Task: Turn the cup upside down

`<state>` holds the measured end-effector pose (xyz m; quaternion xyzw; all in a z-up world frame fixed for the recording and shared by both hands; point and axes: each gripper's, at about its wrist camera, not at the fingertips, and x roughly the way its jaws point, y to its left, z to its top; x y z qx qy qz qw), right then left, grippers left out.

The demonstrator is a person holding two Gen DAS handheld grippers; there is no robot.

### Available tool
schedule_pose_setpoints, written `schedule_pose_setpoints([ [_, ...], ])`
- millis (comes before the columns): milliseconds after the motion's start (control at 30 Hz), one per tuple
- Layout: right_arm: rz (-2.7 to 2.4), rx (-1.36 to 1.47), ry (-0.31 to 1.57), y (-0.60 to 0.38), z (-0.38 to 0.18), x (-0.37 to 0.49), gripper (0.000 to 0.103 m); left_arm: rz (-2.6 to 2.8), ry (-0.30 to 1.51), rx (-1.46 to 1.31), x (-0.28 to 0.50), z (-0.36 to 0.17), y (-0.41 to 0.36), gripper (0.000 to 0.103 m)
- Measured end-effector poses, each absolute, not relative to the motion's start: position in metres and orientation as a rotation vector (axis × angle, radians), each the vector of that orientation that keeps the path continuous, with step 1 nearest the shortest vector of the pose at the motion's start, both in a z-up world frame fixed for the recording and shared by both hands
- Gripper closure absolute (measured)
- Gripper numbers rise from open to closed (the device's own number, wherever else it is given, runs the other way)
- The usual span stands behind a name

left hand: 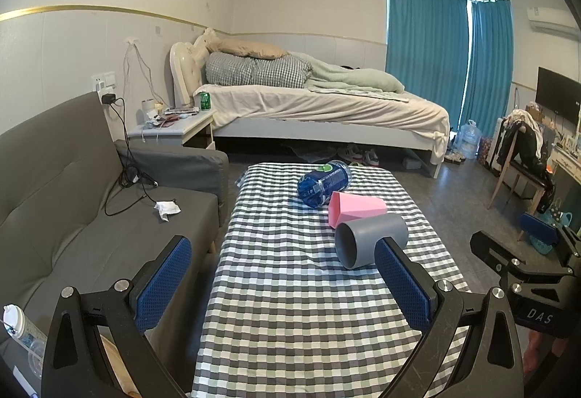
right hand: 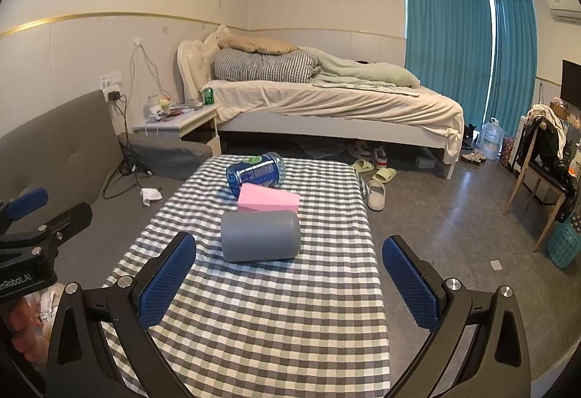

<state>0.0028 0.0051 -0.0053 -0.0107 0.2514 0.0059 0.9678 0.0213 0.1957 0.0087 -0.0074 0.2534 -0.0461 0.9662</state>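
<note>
A grey cup [left hand: 370,238] lies on its side on the checked tablecloth [left hand: 290,289], its open mouth toward the left wrist camera. In the right wrist view the grey cup [right hand: 259,234] lies sideways with its rounded base to the right. My left gripper [left hand: 283,285] is open and empty above the near table; its right pad sits just in front of the cup. My right gripper [right hand: 288,281] is open and empty, a little short of the cup.
A pink cup [left hand: 354,207] and a blue plastic bottle [left hand: 323,182] lie on their sides behind the grey cup. A grey sofa [left hand: 90,216] stands left of the table. A bed [left hand: 308,107] is behind; slippers [right hand: 376,194] lie on the floor to the right.
</note>
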Motion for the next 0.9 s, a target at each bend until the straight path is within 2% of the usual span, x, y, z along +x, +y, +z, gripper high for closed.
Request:
schedule_pose_setpoints([
  [400, 0.022, -0.006, 0.567, 0.023, 0.014, 0.032, 0.000, -0.112, 0.624, -0.079, 0.084, 0.040, 0.231, 0.000],
  [633, 0.033, 0.027, 0.621, 0.058, 0.031, 0.112, 0.000, -0.064, 0.656, -0.047, 0.156, 0.051, 0.273, 0.000],
  [900, -0.037, 0.085, 0.776, 0.082, -0.005, 0.227, 0.000, -0.070, 0.695, 0.008, 0.225, 0.023, 0.290, 0.000],
])
